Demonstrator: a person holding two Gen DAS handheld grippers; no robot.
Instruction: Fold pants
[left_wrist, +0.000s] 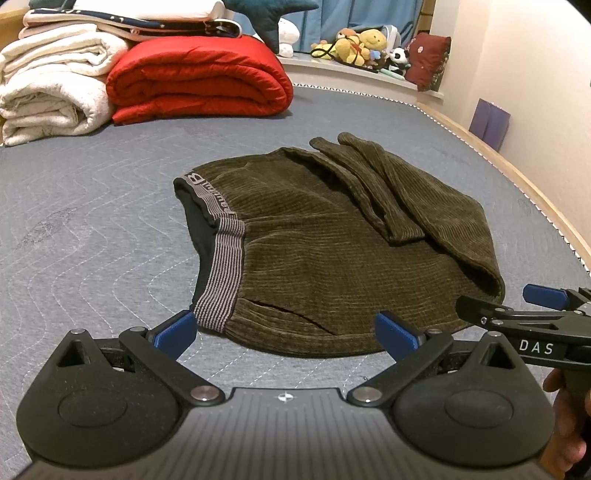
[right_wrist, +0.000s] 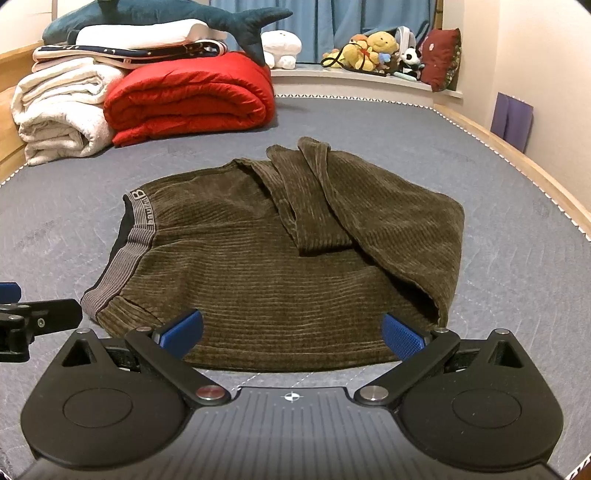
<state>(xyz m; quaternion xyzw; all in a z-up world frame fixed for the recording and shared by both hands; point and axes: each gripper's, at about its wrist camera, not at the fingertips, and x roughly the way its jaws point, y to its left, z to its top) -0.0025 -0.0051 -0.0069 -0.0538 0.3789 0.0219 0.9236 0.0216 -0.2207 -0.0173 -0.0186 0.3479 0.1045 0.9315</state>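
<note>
Olive-brown corduroy pants (left_wrist: 332, 236) (right_wrist: 288, 258) lie on the grey quilted mattress (left_wrist: 92, 221) (right_wrist: 517, 280), legs folded back over the seat. Their grey striped waistband (left_wrist: 221, 273) (right_wrist: 118, 262) faces left. My left gripper (left_wrist: 288, 336) stands open at the near hem, close to the waistband corner, with nothing between its blue pads. My right gripper (right_wrist: 291, 334) is open too, wide over the near edge of the pants. The right gripper (left_wrist: 524, 314) also shows at the right edge of the left wrist view, held by a hand (left_wrist: 565, 417). The left gripper's tip (right_wrist: 33, 317) shows at the left edge of the right wrist view.
A folded red quilt (left_wrist: 199, 77) (right_wrist: 188, 99) and a stack of white blankets (left_wrist: 51, 85) (right_wrist: 62, 107) sit at the far left of the mattress. Plush toys (left_wrist: 365, 46) (right_wrist: 373, 50) line the window ledge. A wooden bed rail (left_wrist: 517, 166) (right_wrist: 524, 166) runs along the right.
</note>
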